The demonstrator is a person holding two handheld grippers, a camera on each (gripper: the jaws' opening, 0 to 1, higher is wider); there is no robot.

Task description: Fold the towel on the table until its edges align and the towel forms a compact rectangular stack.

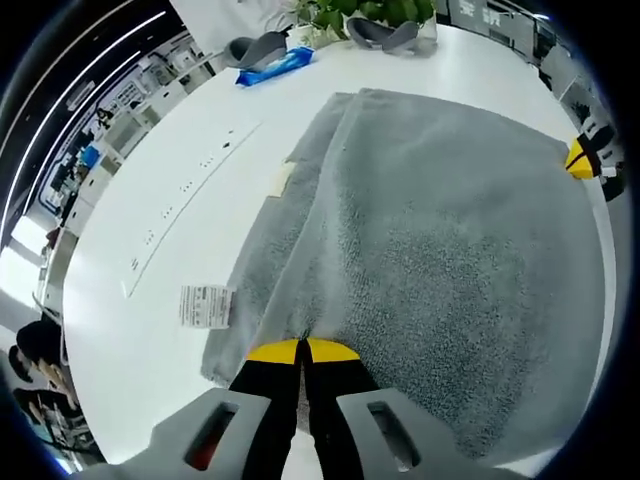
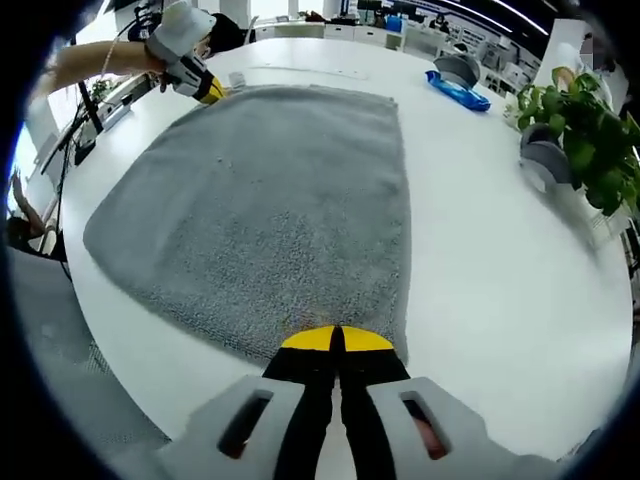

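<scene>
In the left gripper view, a white label [image 1: 205,305] lay on the white desk [image 1: 180,180] just beside the grey towel [image 1: 430,230], which was spread folded across the desk. The left tool [image 1: 302,350] was clamped on the towel's near edge, jaws together. In the right gripper view, the right tool [image 2: 337,340] likewise pinched the towel's near corner, a potted plant [image 2: 585,130] standing at the right.

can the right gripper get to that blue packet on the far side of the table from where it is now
Probably yes: the right gripper sits shut at the towel edge, and bare table lies between it and the blue packet.
</scene>
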